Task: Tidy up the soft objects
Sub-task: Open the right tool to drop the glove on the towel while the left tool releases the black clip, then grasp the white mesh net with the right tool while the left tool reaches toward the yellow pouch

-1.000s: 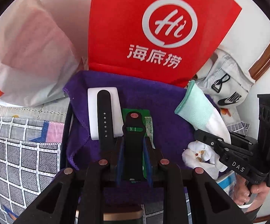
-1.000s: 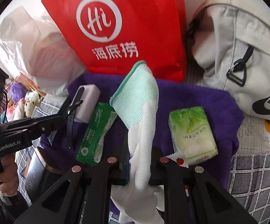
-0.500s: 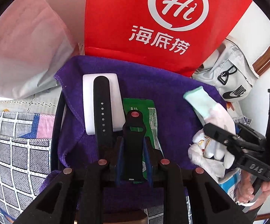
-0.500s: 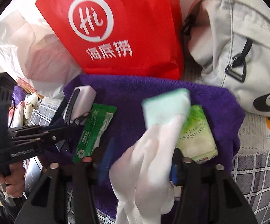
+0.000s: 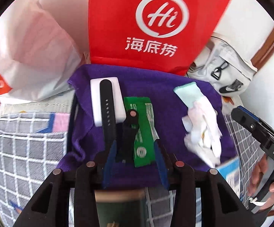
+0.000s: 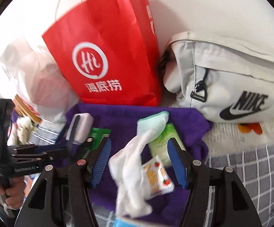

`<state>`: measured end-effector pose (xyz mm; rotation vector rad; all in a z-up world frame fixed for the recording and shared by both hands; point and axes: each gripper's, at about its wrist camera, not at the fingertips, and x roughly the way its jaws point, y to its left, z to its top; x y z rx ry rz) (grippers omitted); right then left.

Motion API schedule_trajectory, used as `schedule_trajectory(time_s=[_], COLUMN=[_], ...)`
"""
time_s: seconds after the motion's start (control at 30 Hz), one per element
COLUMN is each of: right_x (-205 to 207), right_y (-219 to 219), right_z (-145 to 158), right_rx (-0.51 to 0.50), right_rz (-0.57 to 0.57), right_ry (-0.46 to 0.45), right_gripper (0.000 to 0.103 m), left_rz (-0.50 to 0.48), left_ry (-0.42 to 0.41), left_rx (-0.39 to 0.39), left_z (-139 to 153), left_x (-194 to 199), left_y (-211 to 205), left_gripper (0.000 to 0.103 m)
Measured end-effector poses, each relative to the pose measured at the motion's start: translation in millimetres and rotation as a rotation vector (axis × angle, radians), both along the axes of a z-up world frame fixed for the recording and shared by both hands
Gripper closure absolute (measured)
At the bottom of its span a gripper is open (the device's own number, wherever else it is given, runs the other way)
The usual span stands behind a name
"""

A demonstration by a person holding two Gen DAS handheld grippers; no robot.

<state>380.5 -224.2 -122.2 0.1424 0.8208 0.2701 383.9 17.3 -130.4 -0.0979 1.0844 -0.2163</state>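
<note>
The left tool (image 5: 135,157) was opening, its blue pads (image 5: 109,162) apart on either side of a black watch strap (image 5: 128,132) that lay between them without being pressed, across a green sachet (image 5: 143,132) on the purple towel (image 5: 167,109). Just left of that strap a second black strap (image 5: 107,109) ran over a white block (image 5: 116,98) at the towel's far left. The right tool (image 6: 139,162) stood with its jaws apart, the last of their widening nearly done, and the white glove (image 6: 133,162) with a mint-green cuff lay loose between its pads, touching neither, draped on the purple towel (image 6: 118,113). Just beside the glove's fingers lay a small fruit-printed packet (image 6: 159,177), and beyond it, partly under the cuff, a pale green tissue pack (image 6: 161,145). In the left view the same glove (image 5: 199,119) lay crumpled at the towel's right side, near the other tool's black body. At the far edge of the towel stood a red paper bag (image 6: 106,56) with a white logo, a translucent plastic bag (image 5: 29,56) to its left, and a light grey pouch (image 6: 231,75) to its right. Grey checked bedding (image 5: 23,151) spread out around the towel.
</note>
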Motion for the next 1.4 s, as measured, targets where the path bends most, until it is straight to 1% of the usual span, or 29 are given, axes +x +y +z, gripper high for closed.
schedule_trajectory(time_s=[0.07,0.1,0.2,0.27,0.3,0.33,0.43,0.53,0.63,0.7,0.8,0.9,0.97,1.07,1.1,1.23,1.37,1.4], right_x=[-18.7,-31.6,-72.1,-97.3,-117.2,-128.4,-168.5,-198.7,-217.7,-225.3,-228.0,-225.7,-223.4,-218.4,-216.4,-211.2,-210.2,-210.9], right_y=[1.1,2.6,9.4,13.9,16.6,19.1,28.8,37.2,44.6,49.4,53.2,56.7,57.0,56.8,57.8,70.0,83.9,85.9], right_z=[5.8,8.8,11.8,8.7,5.3,1.9,-12.6,-29.4,-47.1,-60.0,-77.1,-93.1,-98.7,-100.4,-101.1,-101.4,-102.2,-102.4], right_rx=[-0.018,-0.032,-0.055,-0.057,-0.056,-0.053,-0.04,-0.011,0.016,0.036,0.05,0.055,0.067,0.091,0.095,0.086,0.009,-0.009], right_rz=[-0.007,-0.008,0.003,0.011,0.02,0.025,0.022,0.019,0.024,0.026,0.002,0.007,0.005,-0.002,-0.005,0.027,0.046,0.049], right_ry=[-0.01,-0.011,0.023,0.036,0.042,0.047,0.091,0.137,0.186,0.215,0.262,0.296,0.305,0.296,0.297,0.296,0.271,0.258], right_gripper=[0.041,0.041,0.041,0.041,0.041,0.04,0.034,0.034,0.033,0.024,0.024,0.024,0.021,0.017,0.015,0.015,0.015,0.016], left_rz=[0.007,0.008,0.005,-0.005,-0.01,-0.015,-0.029,-0.04,-0.04,-0.025,-0.017,-0.017,-0.015,-0.01,-0.007,0.002,0.01,0.014], left_ry=[-0.024,-0.038,-0.061,-0.081,-0.086,-0.087,-0.084,-0.084,-0.079,-0.066,-0.062,-0.056,-0.047,-0.025,-0.043,-0.027,-0.031,-0.03], left_rx=[0.007,-0.002,-0.031,-0.046,-0.055,-0.062,-0.074,-0.078,-0.081,-0.091,-0.094,-0.109,-0.107,-0.093,-0.09,-0.095,-0.075,-0.075], left_z=[9.8,15.1,28.4,34.7,36.7,37.5,36.9,33.9,28.7,23.2,16.9,8.6,2.6,-8.1,-7.9,-9.0,-8.5,-9.3], left_x=[-15.2,-24.4,-47.9,-63.7,-71.4,-76.4,-96.6,-117.8,-134.1,-142.6,-151.0,-158.7,-161.6,-163.6,-165.6,-171.6,-179.2,-182.5], left_y=[3.4,5.4,11.0,13.9,14.9,14.4,15.8,20.7,27.0,32.6,35.0,35.7,35.2,33.8,33.9,33.4,31.8,31.8], left_gripper=[0.062,0.062,0.062,0.062,0.061,0.061,0.061,0.061,0.061,0.061,0.061,0.061,0.061,0.061,0.061,0.061,0.061,0.06])
